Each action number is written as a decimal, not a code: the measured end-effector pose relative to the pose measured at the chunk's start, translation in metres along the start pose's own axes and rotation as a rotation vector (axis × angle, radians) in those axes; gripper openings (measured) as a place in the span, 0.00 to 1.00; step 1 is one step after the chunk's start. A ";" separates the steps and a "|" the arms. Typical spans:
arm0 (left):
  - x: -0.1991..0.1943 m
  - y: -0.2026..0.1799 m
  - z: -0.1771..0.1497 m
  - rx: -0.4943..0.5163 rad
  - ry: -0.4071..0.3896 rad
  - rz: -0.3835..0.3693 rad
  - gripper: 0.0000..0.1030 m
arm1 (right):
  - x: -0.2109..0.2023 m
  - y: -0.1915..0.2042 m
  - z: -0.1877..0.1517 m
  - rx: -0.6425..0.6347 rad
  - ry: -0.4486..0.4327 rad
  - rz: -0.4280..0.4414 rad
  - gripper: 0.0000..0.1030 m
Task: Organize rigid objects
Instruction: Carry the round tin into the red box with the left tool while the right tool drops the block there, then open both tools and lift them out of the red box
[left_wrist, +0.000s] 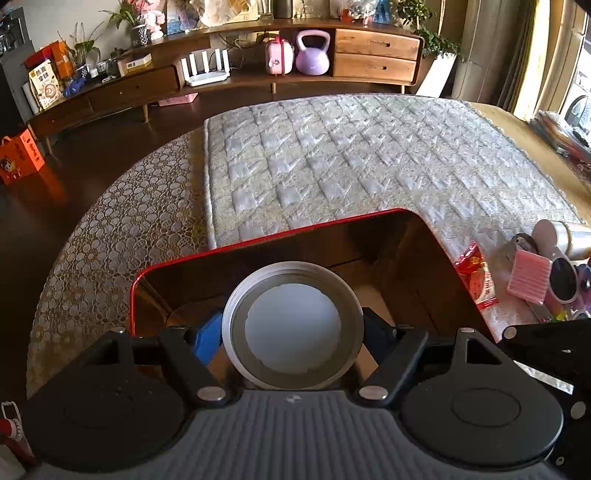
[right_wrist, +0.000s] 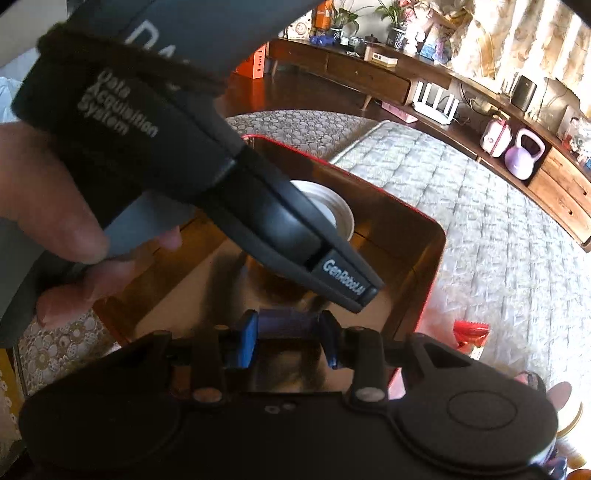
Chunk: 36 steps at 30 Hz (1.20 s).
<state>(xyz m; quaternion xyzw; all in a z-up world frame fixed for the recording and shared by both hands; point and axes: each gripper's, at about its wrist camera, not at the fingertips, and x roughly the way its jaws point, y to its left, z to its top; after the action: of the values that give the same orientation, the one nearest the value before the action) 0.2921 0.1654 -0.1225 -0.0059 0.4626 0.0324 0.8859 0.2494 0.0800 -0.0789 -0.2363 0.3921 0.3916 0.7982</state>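
Observation:
My left gripper (left_wrist: 291, 332) is shut on a round metal tin (left_wrist: 291, 317) with a white centre, its blue pads (left_wrist: 208, 339) pressing on the tin's sides. The tin hangs over a red-rimmed box (left_wrist: 258, 236) with a shiny gold inside. In the right wrist view the same tin (right_wrist: 340, 210) shows behind the left gripper's body (right_wrist: 277, 221), which a hand (right_wrist: 55, 206) holds over the box (right_wrist: 439, 236). My right gripper (right_wrist: 288, 332) is shut on a small dark blue block (right_wrist: 288, 323) above the box's near part.
The box stands on a quilted mat (left_wrist: 351, 158) over a lace tablecloth (left_wrist: 122, 229). To its right lie a red snack packet (left_wrist: 476, 277), a pink ridged item (left_wrist: 528, 280), sunglasses (left_wrist: 563, 280) and a white cylinder (left_wrist: 561, 236). A wooden sideboard (left_wrist: 376, 55) runs behind.

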 end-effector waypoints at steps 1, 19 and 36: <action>0.002 0.001 0.000 -0.006 0.005 0.002 0.75 | 0.000 0.000 0.000 0.001 -0.001 0.003 0.34; -0.001 -0.002 -0.005 -0.001 0.010 0.026 0.75 | -0.022 -0.011 -0.004 0.070 -0.037 0.000 0.55; -0.066 -0.008 -0.011 -0.031 -0.100 0.000 0.75 | -0.094 -0.038 -0.014 0.215 -0.131 0.037 0.79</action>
<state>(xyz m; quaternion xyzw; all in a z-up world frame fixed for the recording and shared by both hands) 0.2463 0.1531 -0.0743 -0.0179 0.4174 0.0398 0.9077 0.2375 0.0070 -0.0080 -0.1160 0.3830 0.3765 0.8355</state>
